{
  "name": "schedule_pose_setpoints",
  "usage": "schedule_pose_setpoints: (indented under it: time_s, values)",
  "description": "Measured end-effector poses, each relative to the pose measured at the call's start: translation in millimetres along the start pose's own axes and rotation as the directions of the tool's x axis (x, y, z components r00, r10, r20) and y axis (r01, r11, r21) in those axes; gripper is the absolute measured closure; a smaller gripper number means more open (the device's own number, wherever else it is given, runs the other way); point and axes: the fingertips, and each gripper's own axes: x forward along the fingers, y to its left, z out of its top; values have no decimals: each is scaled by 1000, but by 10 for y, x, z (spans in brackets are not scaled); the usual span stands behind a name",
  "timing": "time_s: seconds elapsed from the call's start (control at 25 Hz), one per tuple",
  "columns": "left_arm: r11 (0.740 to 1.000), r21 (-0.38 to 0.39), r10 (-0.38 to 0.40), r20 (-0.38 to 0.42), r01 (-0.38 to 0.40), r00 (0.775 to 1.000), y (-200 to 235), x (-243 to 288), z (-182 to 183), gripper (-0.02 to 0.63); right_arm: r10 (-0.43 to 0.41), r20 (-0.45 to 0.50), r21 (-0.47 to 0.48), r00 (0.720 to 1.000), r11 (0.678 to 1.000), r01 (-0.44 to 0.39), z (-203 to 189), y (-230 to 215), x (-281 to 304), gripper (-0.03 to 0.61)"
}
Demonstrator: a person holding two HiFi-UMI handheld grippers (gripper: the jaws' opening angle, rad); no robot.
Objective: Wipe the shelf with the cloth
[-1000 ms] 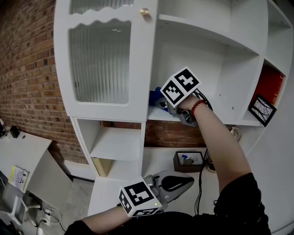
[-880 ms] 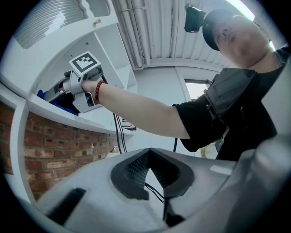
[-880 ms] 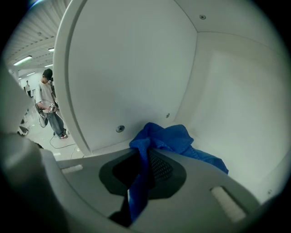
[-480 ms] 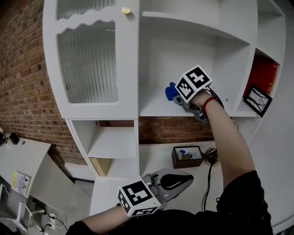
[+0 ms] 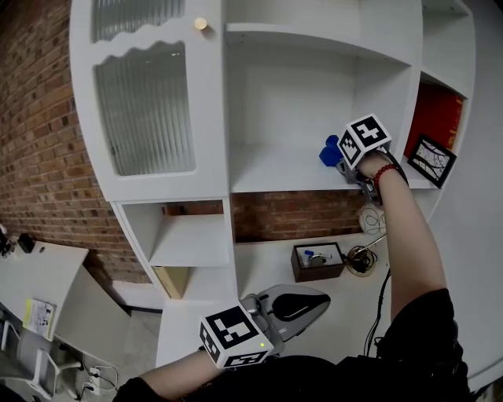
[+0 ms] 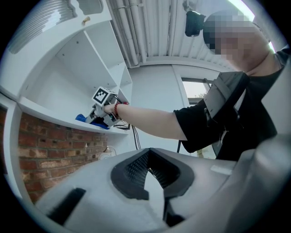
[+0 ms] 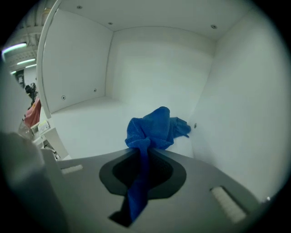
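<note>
While tight in right hand-held gripper (image 7: 144,154), blue cloth (image 7: 153,126) inside shelf compartment (image 7: 88,125)

A brick wall (image 5: 31,118) was seen at the left, with a ribbed glass door (image 5: 145,110) beside it, topped by a round brass knob (image 5: 200,23). A dark open box (image 5: 317,261) — small items held inside — was set near a coiled cable (image 5: 361,259). A framed picture (image 5: 429,161) was seen tilted, just beside something red (image 5: 436,114).

Blue cloth (image 7: 152,127), white shelf (image 5: 275,169), red-brown brick wall (image 5: 31,118), seemingly red panel (image 5: 436,118).
</note>
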Motion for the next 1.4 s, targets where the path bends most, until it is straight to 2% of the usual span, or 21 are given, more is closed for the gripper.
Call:
schedule_pose_setpoints:
  time_s: [0.16, 0.32, 0.44, 0.6, 0.68, 0.76, 0.84, 0.92, 1.04, 1.16, 1.24, 1.32, 1.4]
  values:
    - [1000, -1, -15, -2, 15, 1000, -110, 31, 6, 611, 10, 14, 114, 1000, 993, -11, -132, -144, -71, 543]
    - [1000, 3, -17, 2, 17, 1000, -171, 27, 7, 611, -37, 10, 169, 999, 985, 35, -251, -358, -157, 543]
    - [1000, -13, -5, 6, 5, 1000, -190, -4, -21, 611, -74, -16, 153, 997, 985, 75, -333, -418, -186, 543]
    - [1000, -18, 12, 19, -12, 1000, -163, -65, 18, 611, -151, -37, 32, 988, 988, 152, -272, -344, -223, 541]
    - [1000, -18, 13, 27, -13, 1000, -163, -78, 30, 611, -104, 6, -33, 995, 994, 105, -140, -84, -205, 541]
    - [1000, -18, 9, 25, -8, 1000, -182, -71, 16, 611, 4, 62, -82, 998, 997, 1, 40, 297, -174, 540]
    - [1000, -18, 6, 20, -5, 1000, -197, -67, -5, 611, 133, 95, -133, 987, 984, -119, 206, 730, -141, 540]
    - [1000, -20, 13, 19, -13, 1000, -186, -87, -12, 611, 238, 96, -194, 966, 957, -217, 333, 1145, -108, 540]
    - [999, -25, 39, 25, -38, 999, -143, -154, -15, 611, 313, 85, -308, 946, 911, -274, 485, 1624, -103, 540]
    - [997, -31, 68, 28, -67, 997, -85, -234, -25, 611, 424, 99, -370, 900, 855, -363, 663, 2102, -150, 540]
    - [996, -33, 84, 30, -83, 996, -48, -281, -22, 611, 453, 97, -416, 886, 827, -378, 748, 2340, -146, 540]
    - [995, -33, 100, 33, -98, 994, -15, -326, -22, 611, 421, 91, -478, 903, 813, -331, 781, 2456, -81, 540]
    - [993, -38, 115, 36, -114, 993, 15, -367, -27, 611, 374, 109, -508, 921, 817, -272, 808, 2470, -6, 540]
